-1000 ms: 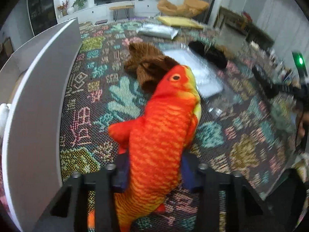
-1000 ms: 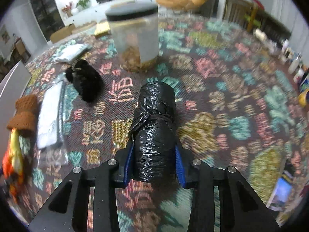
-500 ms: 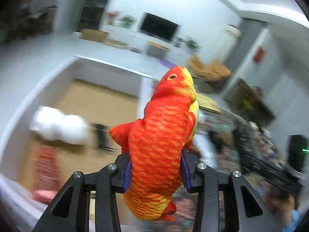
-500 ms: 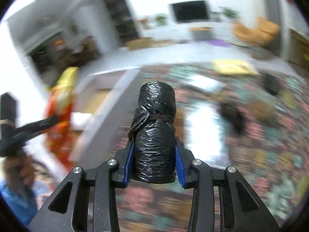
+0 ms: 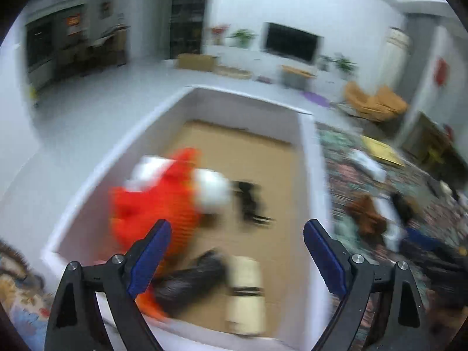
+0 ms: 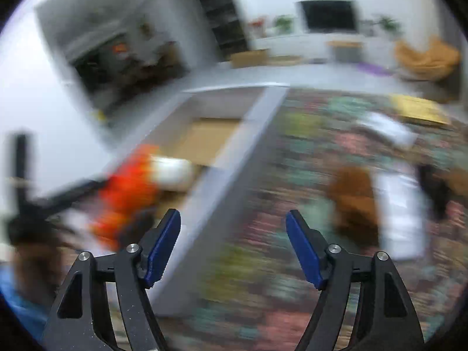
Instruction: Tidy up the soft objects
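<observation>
Left wrist view: the left gripper (image 5: 235, 234), jaws just opening wide, empty, above the orange plush fish (image 5: 158, 201) in the white-walled box (image 5: 311, 175); the right gripper (image 6: 234, 234) likewise just opening, empty.

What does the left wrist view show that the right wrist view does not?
Only the left wrist view looks down into the white bin: a black bag roll, a cream roll and a small black item on its cardboard floor. Only the right wrist view shows the left hand-held gripper from outside. Both share the orange fish plush, white plush, brown knit on the carpet, and open, empty jaws.
</observation>
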The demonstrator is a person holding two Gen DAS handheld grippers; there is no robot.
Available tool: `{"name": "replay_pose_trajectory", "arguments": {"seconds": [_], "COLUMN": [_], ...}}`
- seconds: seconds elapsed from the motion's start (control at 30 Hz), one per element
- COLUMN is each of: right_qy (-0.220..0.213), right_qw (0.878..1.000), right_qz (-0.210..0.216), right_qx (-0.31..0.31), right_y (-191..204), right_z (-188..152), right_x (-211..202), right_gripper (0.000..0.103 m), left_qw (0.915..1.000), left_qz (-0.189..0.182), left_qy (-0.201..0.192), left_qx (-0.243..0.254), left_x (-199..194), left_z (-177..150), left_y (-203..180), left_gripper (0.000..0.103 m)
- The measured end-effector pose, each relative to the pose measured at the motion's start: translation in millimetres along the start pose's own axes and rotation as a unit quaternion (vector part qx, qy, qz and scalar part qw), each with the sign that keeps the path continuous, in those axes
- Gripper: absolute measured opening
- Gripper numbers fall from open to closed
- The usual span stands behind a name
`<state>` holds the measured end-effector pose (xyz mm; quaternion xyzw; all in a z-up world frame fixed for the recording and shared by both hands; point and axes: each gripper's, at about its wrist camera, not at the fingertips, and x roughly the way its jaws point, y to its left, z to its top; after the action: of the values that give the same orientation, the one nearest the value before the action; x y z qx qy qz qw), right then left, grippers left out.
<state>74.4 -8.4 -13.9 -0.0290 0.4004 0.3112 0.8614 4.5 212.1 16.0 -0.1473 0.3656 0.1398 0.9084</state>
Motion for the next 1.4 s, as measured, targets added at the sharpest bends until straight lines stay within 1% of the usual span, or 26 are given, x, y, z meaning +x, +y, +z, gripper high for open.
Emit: {"name": "replay_pose_trajectory", "arguments": {"seconds": [0.03, 0.07, 0.1, 0.13, 0.17, 0.2, 0.23, 0.3, 0.37, 0.47, 0.53, 0.57, 0.6, 0.63, 0.67, 0.77, 1.4], "right_qy": [0.004, 0.014, 0.021, 0.028, 0.034, 0.035, 0.034, 0.031, 0.030, 0.036, 0.032, 0.031, 0.029, 0.027, 0.027, 0.026, 0.025], "right_qw": [0.999, 0.996, 0.992, 0.987, 0.979, 0.974, 0.969, 0.961, 0.956, 0.954, 0.953, 0.952, 0.953, 0.953, 0.953, 0.952, 0.952], "right_qz": [-0.040, -0.091, -0.122, -0.155, -0.192, -0.212, -0.228, -0.254, -0.263, -0.263, -0.266, -0.264, -0.258, -0.256, -0.257, -0.259, -0.260], "right_qx": [0.006, 0.017, 0.027, 0.041, 0.062, 0.075, 0.087, 0.107, 0.122, 0.136, 0.144, 0.149, 0.158, 0.161, 0.161, 0.158, 0.159], "right_y": [-20, -50, -70, -91, -116, -131, -143, -164, -175, -180, -185, -185, -187, -190, -188, -184, -187], "right_z": [-13, -34, -48, -62, -79, -90, -97, -111, -117, -117, -115, -115, -116, -120, -121, -122, -121], "right_x": [1, 1, 0, -2, -5, -8, -12, -16, -13, -8, -6, -6, -6, -11, -15, -18, -14], "right_gripper": [0.078, 0.078, 0.078, 0.078, 0.078, 0.078, 0.078, 0.078, 0.078, 0.078, 0.083, 0.084, 0.085, 0.086, 0.086, 0.087, 0.090], "left_qw": [0.9992, 0.9978, 0.9949, 0.9909, 0.9857, 0.9811, 0.9783, 0.9738, 0.9736, 0.9758, 0.9768, 0.9763, 0.9764, 0.9792, 0.9800, 0.9800, 0.9800], "left_qz": [-0.033, -0.055, -0.081, -0.103, -0.124, -0.137, -0.141, -0.133, -0.104, -0.058, -0.047, -0.038, -0.038, -0.044, -0.045, -0.044, -0.044], "left_qy": [0.003, 0.006, 0.014, 0.024, 0.039, 0.052, 0.062, 0.094, 0.112, 0.107, 0.100, 0.103, 0.102, 0.089, 0.087, 0.087, 0.086], "left_qx": [0.021, 0.037, 0.060, 0.083, 0.108, 0.126, 0.138, 0.158, 0.170, 0.182, 0.184, 0.187, 0.186, 0.177, 0.173, 0.174, 0.174], "left_x": [-2, -4, -5, -2, 4, 12, 22, 60, 96, 134, 146, 155, 160, 161, 159, 165, 163], "left_z": [-7, -11, -20, -29, -42, -56, -67, -93, -109, -116, -118, -117, -118, -118, -121, -119, -120], "left_y": [-26, -46, -69, -93, -120, -141, -156, -184, -200, -214, -219, -219, -219, -217, -213, -214, -214], "left_gripper": [0.091, 0.092, 0.093, 0.097, 0.100, 0.102, 0.102, 0.102, 0.101, 0.101, 0.101, 0.101, 0.103, 0.103, 0.103, 0.103, 0.103]}}
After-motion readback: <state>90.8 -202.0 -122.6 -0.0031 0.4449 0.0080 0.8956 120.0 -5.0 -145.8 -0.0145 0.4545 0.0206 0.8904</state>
